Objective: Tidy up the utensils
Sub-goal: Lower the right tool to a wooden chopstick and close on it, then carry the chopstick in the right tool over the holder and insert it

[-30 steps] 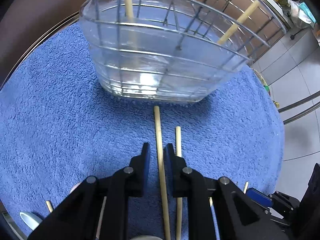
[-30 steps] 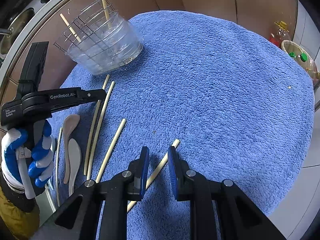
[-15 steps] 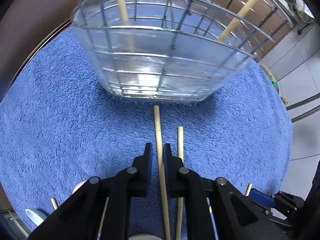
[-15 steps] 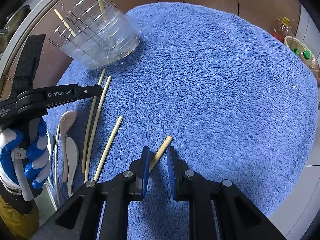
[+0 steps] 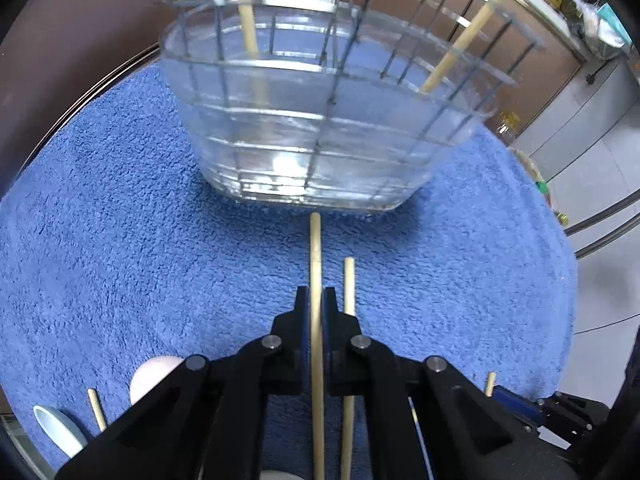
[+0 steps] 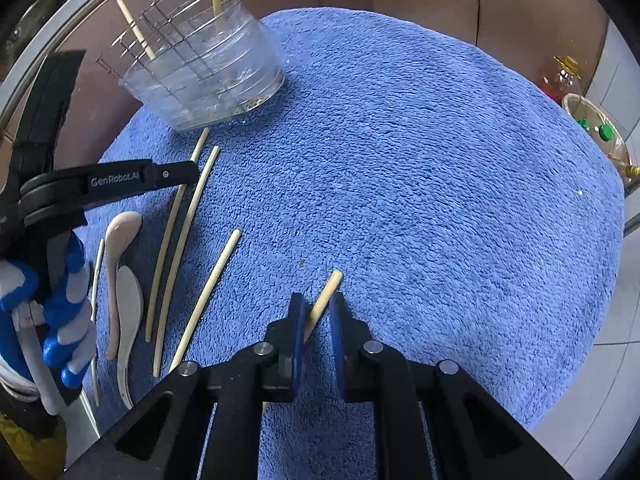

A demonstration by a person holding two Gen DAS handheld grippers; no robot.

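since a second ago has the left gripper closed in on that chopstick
Yes. The left gripper has narrowed until its fingers press the chopstick, which lies pointing at the clear holder as before.

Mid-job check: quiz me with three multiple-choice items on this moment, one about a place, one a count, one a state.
1. Where does the holder stand?
A. on the towel's far left part
B. at the towel's right edge
C. off the towel

2. How many chopsticks stand in the holder?
A. none
B. two
C. five

3. How is the left gripper?
A. wide open over bare towel
B. closed on a spoon
C. closed around a lying chopstick

Answers:
1 A: in the right wrist view the clear, wire-gridded holder sits on the blue towel at its far left.
2 B: two chopsticks rise from it, one leaning.
3 C: its fingers press a chopstick on the towel; the right gripper straddles another chopstick with gaps.
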